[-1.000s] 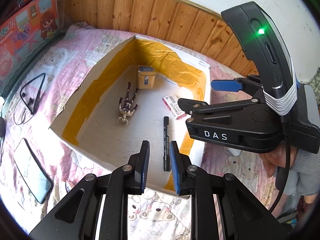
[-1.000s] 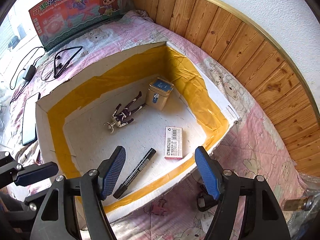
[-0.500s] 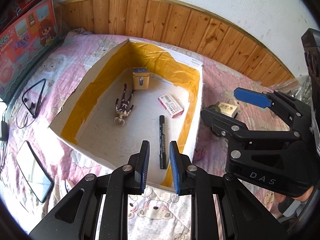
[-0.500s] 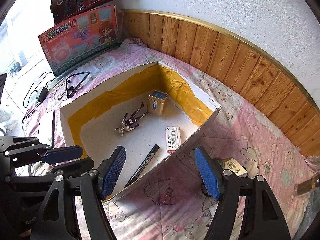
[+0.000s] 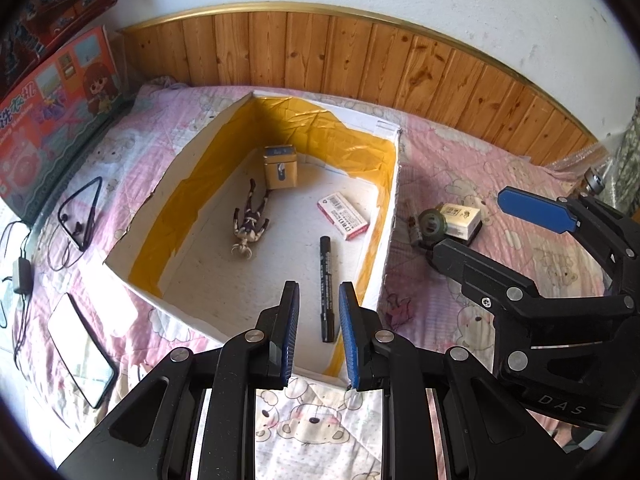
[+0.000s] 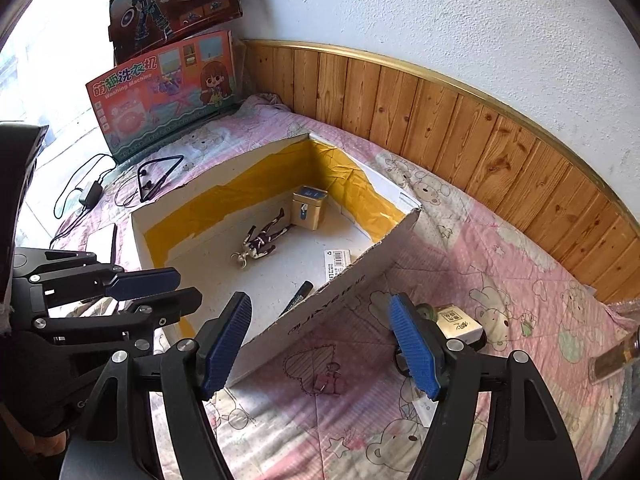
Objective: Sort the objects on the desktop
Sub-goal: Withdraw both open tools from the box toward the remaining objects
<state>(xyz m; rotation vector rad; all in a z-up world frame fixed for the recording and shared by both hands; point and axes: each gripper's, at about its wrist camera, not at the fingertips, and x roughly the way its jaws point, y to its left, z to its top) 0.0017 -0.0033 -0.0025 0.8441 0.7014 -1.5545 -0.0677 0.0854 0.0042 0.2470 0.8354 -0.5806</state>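
A: Where does everything sit, taking the cardboard box (image 5: 394,184) as the landmark?

B: Four things lie on the box floor. The small tin (image 5: 280,167) stands in the far corner, against the yellow tape. The toy figure (image 5: 250,220) lies just in front of the tin. The eraser pack (image 5: 343,215) lies flat near the right wall, and the black marker (image 5: 327,288) lies lengthwise near the front wall.

A: And outside the box?

B: To the right of the box, on the pink blanket (image 5: 460,168), there is a dark round object (image 5: 432,224) touching a white carton (image 5: 460,218). In the right wrist view a binder clip (image 6: 328,378) lies on the blanket in front of the box's right wall. To the left of the box lie a neckband earphone (image 5: 78,216) and a phone (image 5: 80,346).

A: The grippers?

B: The left gripper (image 5: 319,338) hangs over the box's front wall, its jaws close together with a narrow gap, holding nothing. The right gripper (image 6: 320,344) is to the right of the box, above the blanket near the carton, jaws spread wide and empty.
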